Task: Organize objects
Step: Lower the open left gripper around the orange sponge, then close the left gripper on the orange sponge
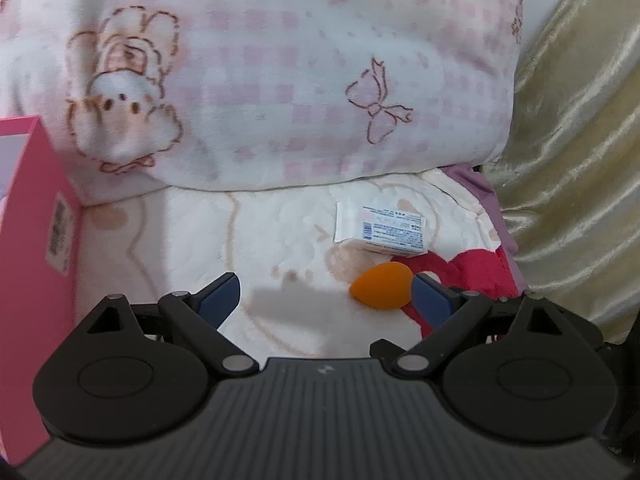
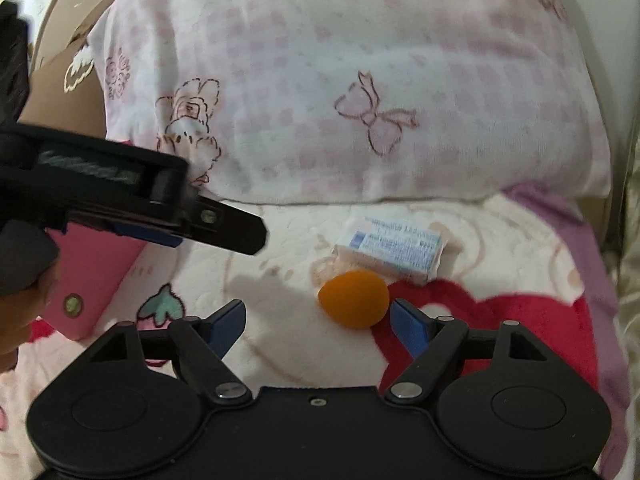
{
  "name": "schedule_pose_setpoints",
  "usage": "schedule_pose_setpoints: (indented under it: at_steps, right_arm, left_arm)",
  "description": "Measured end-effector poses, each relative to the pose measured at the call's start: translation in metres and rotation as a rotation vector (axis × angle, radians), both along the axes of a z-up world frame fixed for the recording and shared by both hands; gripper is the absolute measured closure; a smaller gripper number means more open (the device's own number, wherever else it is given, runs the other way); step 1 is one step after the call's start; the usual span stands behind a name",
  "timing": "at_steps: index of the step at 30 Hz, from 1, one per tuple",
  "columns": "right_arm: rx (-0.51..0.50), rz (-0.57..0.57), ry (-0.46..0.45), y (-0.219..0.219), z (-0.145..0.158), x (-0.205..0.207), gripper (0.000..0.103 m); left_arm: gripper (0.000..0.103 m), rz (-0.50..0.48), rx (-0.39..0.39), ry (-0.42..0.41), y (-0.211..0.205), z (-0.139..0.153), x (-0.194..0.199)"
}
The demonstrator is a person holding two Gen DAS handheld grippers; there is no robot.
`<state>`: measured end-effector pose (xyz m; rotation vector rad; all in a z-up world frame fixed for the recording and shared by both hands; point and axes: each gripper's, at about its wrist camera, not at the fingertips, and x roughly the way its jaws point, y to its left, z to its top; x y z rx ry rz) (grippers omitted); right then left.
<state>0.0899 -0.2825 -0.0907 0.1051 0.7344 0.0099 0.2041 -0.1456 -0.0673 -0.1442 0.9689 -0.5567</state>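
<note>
Both grippers hang over a fleecy bed cover, and each has its jaws spread wide with nothing between the pads. Seen from its own camera, the left gripper [image 1: 324, 296] points down at the cream blanket [image 1: 180, 240], its blue-padded fingers [image 1: 218, 300] well apart; an orange teardrop sponge [image 1: 380, 284] lies on the blanket just inside the right-hand finger, close to the pad, though whether it touches cannot be told from this angle. Just beyond the sponge sits a small white packet [image 1: 380, 230] with blue printing, lying flat and a little askew. A pink box [image 1: 36, 240] stands upright at the left edge of that view. Behind everything rises a large pillow [image 1: 280, 72] in pink check with a bow and a bunny drawn on it, and a shiny gold cloth [image 1: 576, 160] hangs at the right. From the right wrist camera, the right gripper [image 2: 318, 320] is likewise open above the blanket, with the sponge lying near its right-hand finger and apart from the pad. In that view the left gripper reaches in from the left, a hand [image 2: 24, 312] below it partly visible, and the pink box lies beneath it.
</note>
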Motion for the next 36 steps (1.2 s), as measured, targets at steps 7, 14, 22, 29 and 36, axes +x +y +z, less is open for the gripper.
schedule_pose_setpoints:
  at_steps: [7,14,22,29,36]
  right_arm:
    - [-0.020,-0.033,-0.091,0.001,-0.023,-0.009,0.022]
    - [-0.010,-0.072,-0.056,-0.008,-0.046,0.005,0.023]
    - [-0.028,-0.098,-0.074,-0.014,-0.049,0.010,0.042]
    - [-0.032,-0.084,-0.089,-0.014,-0.047,0.010,0.056]
    - [-0.025,-0.089,-0.072,-0.018,-0.048,0.010,0.057]
  left_arm:
    - [0.014,-0.018,0.050,-0.014,-0.020,-0.010,-0.002]
    - [0.032,-0.003,0.020,0.009,-0.026,-0.026,-0.006]
    - [0.046,-0.062,0.014,-0.039,-0.045,-0.034,-0.011]
    - [0.073,-0.052,-0.064,0.018,-0.050,-0.050,-0.006]
    - [0.075,-0.052,-0.089,0.030,-0.054,-0.054,-0.007]
